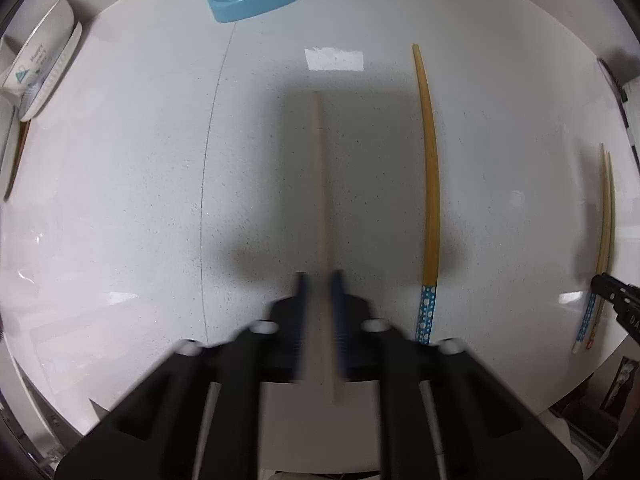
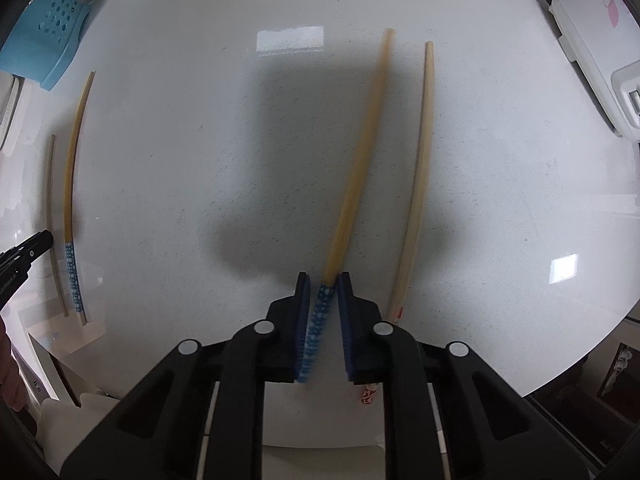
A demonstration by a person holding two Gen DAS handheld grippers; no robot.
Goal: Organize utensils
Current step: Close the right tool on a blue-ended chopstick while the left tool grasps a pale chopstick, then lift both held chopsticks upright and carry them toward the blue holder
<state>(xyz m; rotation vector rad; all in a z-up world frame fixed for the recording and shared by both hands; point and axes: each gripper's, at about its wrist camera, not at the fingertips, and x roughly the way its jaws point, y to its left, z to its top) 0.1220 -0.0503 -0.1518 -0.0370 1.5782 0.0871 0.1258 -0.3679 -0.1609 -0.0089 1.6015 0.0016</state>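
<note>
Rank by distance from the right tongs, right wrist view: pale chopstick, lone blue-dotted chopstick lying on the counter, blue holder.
From the right tongs:
1. Pale chopstick, just right of the tongs.
2. Blue-dotted chopstick, far left on the counter.
3. Blue holder, top-left corner, beyond that chopstick.

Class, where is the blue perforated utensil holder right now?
The blue perforated utensil holder stands at the right wrist view's far left, beyond the yellow chopstick lying on the white counter.
</note>
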